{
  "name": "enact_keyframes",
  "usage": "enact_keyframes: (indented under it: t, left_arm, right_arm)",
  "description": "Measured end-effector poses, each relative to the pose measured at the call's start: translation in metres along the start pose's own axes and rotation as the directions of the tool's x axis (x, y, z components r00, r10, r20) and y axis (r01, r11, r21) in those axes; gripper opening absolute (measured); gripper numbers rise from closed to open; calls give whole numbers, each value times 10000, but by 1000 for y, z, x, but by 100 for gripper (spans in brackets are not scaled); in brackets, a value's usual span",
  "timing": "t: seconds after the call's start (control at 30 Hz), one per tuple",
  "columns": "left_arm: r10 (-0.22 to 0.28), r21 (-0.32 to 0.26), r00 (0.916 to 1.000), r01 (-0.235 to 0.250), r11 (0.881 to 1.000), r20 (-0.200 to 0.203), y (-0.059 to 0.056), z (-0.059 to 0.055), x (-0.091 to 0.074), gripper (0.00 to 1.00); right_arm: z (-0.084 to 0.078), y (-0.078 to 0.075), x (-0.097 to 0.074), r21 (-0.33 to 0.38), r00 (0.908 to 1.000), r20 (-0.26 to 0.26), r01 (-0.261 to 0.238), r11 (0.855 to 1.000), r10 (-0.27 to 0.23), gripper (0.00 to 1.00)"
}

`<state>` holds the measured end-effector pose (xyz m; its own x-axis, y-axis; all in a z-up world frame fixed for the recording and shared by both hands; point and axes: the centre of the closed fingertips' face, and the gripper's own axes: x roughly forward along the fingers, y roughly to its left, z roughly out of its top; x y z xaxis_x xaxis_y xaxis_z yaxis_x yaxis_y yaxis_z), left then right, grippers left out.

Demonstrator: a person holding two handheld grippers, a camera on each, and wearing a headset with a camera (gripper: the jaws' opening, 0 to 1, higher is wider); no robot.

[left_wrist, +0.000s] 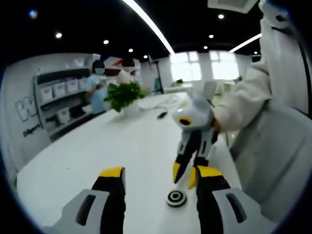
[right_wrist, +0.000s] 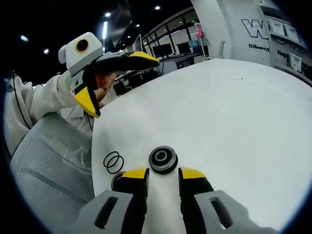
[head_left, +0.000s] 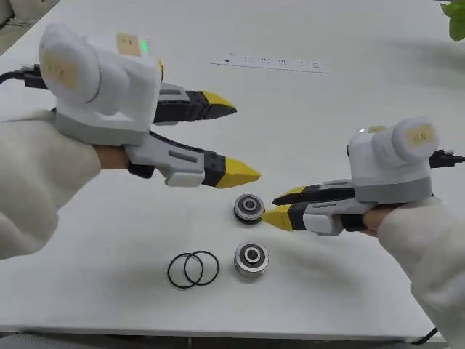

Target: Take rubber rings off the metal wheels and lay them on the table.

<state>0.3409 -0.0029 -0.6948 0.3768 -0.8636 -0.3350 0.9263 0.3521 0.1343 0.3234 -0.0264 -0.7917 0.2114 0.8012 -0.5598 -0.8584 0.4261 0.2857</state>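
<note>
Two small metal wheels stand on the white table (head_left: 341,94). The farther wheel (head_left: 249,207) has a dark rim; the nearer wheel (head_left: 251,259) looks bare silver. Two black rubber rings (head_left: 193,268) lie overlapping to its left. My right gripper (head_left: 280,206) is open a little, its yellow tips just right of the farther wheel and holding nothing. The right gripper view has that wheel (right_wrist: 163,159) just ahead of the right gripper (right_wrist: 164,173), with the rings (right_wrist: 113,162) to the left. My left gripper (head_left: 236,142) hovers wide open and holds nothing above the wheels' left. Its own view looks down at the wheel (left_wrist: 176,198).
A printed strip (head_left: 270,63) lies flat at the far middle of the table. A potted plant (left_wrist: 124,95) stands at the table's far end, with people and shelves behind it. The table's near edge (head_left: 218,336) runs just below the rings.
</note>
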Motion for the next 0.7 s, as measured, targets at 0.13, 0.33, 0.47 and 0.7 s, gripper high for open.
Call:
enact_keyframes:
  t: [0.13,0.33,0.47,0.7]
  left_arm:
    - [-31,162,9997,35,9999,-232,-2,-11,8,54]
    - [114,474,9966,-75,9988,-812,-1,-35,19,52]
    - [75,184,9964,-60,9998,-848,-4,-45,23,49]
    - [-180,185,9932,203,9996,-1148,-14,-59,30,43]
  right_arm:
    - [-3,-1,2,32,10000,-85,-24,10000,25,20]
    - [-6,-1,6,208,9999,-74,-139,9997,141,20]
    - [-10,-2,8,242,9999,-146,-87,9997,91,20]
    - [-12,-2,11,88,9998,-175,-107,9999,108,20]
